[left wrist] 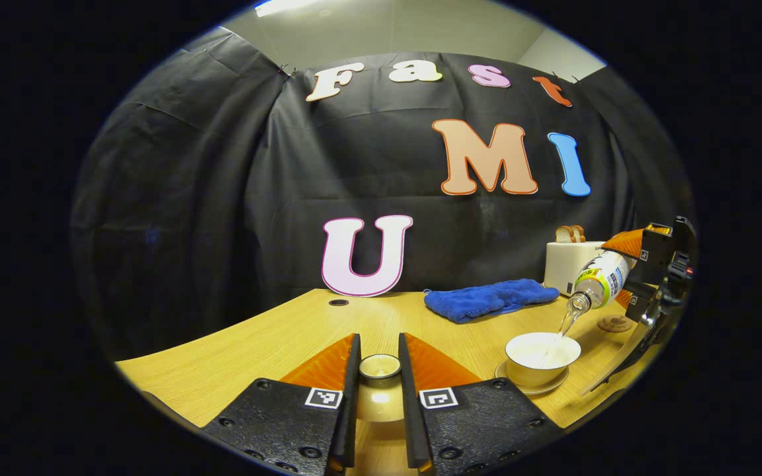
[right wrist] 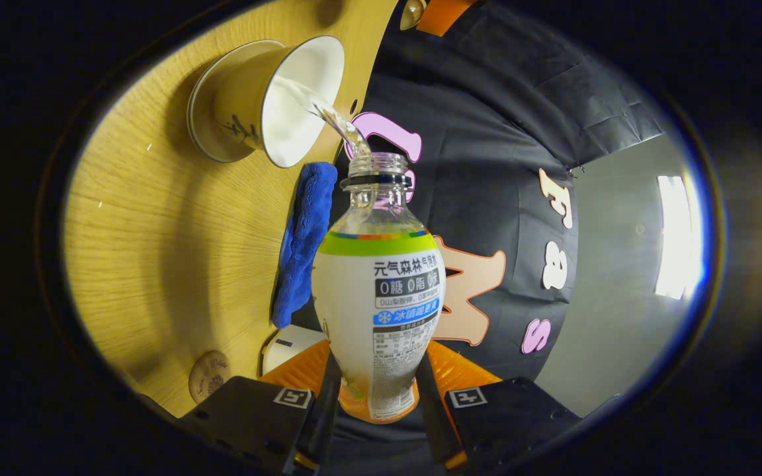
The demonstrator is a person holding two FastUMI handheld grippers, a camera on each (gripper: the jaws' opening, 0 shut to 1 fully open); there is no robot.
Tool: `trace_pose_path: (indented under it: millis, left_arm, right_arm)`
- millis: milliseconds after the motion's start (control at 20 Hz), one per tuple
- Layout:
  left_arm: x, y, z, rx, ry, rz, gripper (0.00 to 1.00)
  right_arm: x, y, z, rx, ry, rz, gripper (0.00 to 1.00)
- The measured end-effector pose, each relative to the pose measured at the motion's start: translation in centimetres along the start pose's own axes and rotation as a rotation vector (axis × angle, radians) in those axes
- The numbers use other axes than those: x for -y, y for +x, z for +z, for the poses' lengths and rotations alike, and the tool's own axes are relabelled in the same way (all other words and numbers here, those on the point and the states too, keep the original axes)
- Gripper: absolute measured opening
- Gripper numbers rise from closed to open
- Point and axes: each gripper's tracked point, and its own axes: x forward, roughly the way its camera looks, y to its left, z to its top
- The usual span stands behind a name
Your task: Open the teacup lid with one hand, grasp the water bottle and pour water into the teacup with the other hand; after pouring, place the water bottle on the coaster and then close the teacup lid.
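Between the fingers of the left gripper [left wrist: 379,370], low over the wooden table [left wrist: 235,350]: the teacup lid [left wrist: 380,365], clamped by its knob, dome below partly hidden. Farther right, open teacup [left wrist: 542,357] on its saucer [left wrist: 532,387], white inside, taking a thin stream of water [left wrist: 563,327]. Above it, uncapped water bottle [right wrist: 378,291] tipped mouth-down, pinched near its base by the right gripper [right wrist: 377,396] (rolled sideways). Beside that, coaster [left wrist: 614,324], partly covered. Beyond, blue cloth [left wrist: 490,299] and toaster [left wrist: 569,263] with bread, cut off by the bottle.
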Motion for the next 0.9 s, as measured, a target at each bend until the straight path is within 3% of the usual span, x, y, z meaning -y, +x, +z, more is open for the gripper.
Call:
trace_pose_path:
  millis: [900]
  left_arm:
    - [0.1,0.0,0.0,0.000,0.000,0.001,0.28]
  right_arm:
    - [0.1,-1.9,1.8,0.081,-0.240,-0.250,0.59]
